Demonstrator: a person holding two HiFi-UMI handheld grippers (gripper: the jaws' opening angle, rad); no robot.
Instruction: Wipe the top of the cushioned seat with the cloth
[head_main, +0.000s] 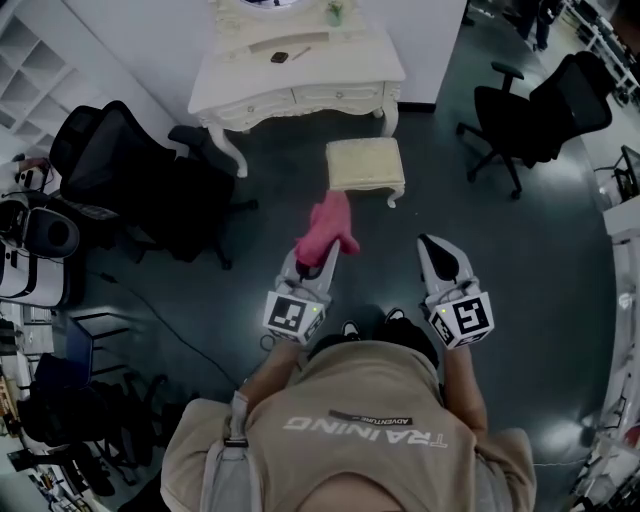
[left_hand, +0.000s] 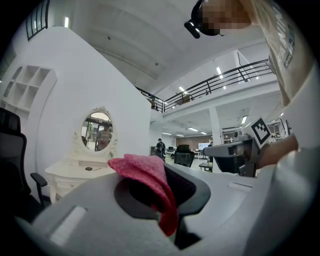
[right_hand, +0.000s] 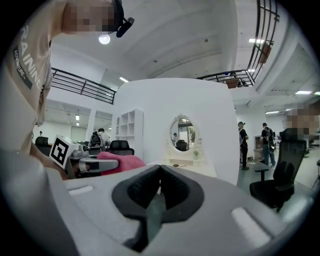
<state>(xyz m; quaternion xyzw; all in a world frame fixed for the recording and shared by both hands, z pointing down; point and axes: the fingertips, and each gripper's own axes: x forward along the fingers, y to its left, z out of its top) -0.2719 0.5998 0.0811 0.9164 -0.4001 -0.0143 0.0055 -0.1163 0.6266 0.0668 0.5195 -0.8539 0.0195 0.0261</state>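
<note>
Cloth (head_main: 327, 225) first: a pink one, pinched between the jaws of the left gripper (head_main: 322, 252). The left gripper view shows those jaws clamped on it, with the fabric bunched over the tips and a fold hanging down through the gap. Right gripper (head_main: 438, 246) sits level beside the left, a little apart. Its jaws are pressed together tip to tip, and nothing is caught between them. From the right gripper view, the left gripper and its pink load show off to the left of the closed jaws.

Straight ahead of the left jaws, past the end of the cloth, stands the cushioned seat (head_main: 365, 164), a pale padded stool on a dark floor (head_main: 500, 260). The cloth is held up in the air short of it, and the seat top is bare. Beyond the seat, farther along the line of both pairs of jaws, comes a white dressing table (head_main: 298, 78) with an oval mirror (left_hand: 97, 131). Off to the left of the left jaws is one black office chair (head_main: 125, 170). Off to the right of the right jaws is another black chair (head_main: 545, 110).
</note>
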